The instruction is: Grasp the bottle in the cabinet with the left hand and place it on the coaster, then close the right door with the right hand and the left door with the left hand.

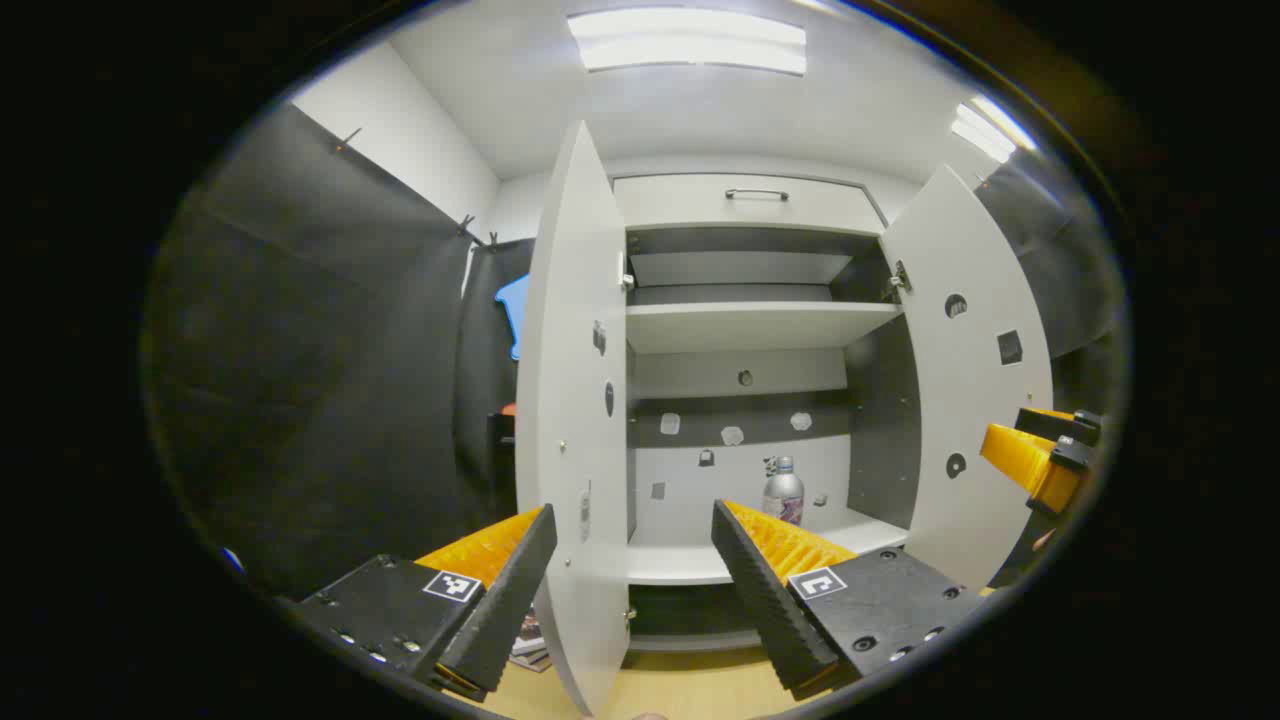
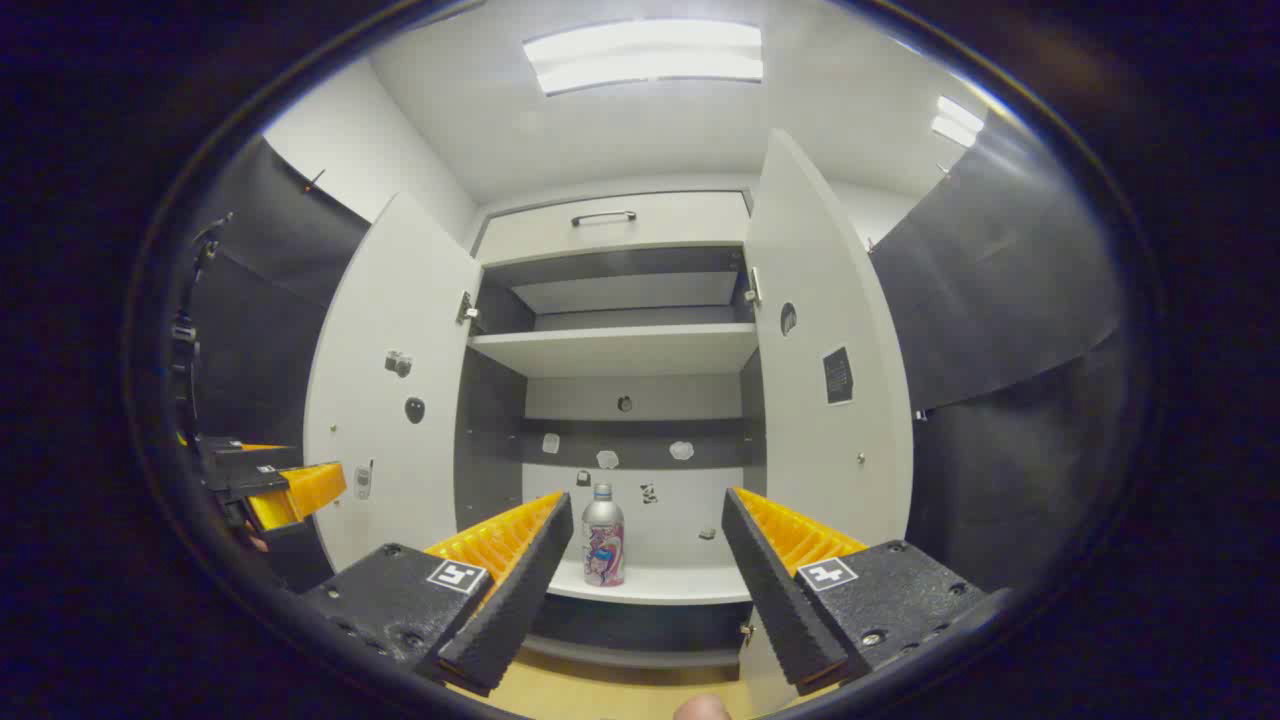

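Note:
A silver bottle with a coloured label stands upright on the lower shelf of the white cabinet, towards its right side. Both cabinet doors hang open: the left door is edge-on just ahead of my left gripper, and the right door swings out to the right. My left gripper is open and holds nothing, still short of the shelf. In the right gripper view the bottle shows between the fingers of my right gripper, which is open and well back from it. The left gripper shows at that view's far left.
An upper shelf and a drawer with a metal handle sit above the bottle's shelf. Small stickers dot the back wall and the doors. A wooden surface lies below, with some flat printed items by the left door's foot. Black cloth walls flank the cabinet.

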`<action>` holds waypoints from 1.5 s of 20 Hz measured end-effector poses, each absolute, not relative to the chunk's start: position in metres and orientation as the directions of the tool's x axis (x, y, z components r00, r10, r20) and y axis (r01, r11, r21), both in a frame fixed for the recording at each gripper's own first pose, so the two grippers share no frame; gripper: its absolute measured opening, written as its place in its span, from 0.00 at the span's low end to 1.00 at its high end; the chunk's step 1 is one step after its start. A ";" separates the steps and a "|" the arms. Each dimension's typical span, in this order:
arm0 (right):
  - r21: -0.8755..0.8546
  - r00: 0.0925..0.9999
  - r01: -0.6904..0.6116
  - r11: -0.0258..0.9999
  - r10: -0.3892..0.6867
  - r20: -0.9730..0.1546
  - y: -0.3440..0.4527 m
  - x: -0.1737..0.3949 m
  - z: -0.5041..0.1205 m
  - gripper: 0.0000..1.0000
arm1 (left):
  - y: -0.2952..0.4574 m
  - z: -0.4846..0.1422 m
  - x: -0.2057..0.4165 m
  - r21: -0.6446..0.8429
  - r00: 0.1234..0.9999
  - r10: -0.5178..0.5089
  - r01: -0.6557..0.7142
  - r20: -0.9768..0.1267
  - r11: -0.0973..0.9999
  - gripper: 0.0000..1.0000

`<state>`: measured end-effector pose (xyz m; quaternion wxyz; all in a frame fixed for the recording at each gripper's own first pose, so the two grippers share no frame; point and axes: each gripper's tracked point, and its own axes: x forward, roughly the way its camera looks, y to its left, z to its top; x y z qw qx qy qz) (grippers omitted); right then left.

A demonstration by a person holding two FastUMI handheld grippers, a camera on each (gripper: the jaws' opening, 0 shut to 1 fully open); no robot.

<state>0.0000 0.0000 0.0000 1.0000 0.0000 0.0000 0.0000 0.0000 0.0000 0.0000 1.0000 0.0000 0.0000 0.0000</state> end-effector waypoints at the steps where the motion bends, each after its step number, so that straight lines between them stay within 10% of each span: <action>1: 0.006 1.000 0.000 1.000 0.000 0.001 -0.003 0.000 0.000 0.98 | -0.002 -0.001 0.001 -0.001 1.000 -0.003 0.003 0.001 1.000 0.99; 30: -0.018 0.996 0.093 0.996 -0.092 0.018 -0.070 -0.014 0.005 0.98 | -0.124 -0.050 0.086 -0.020 0.966 -0.248 0.247 -0.073 0.969 0.96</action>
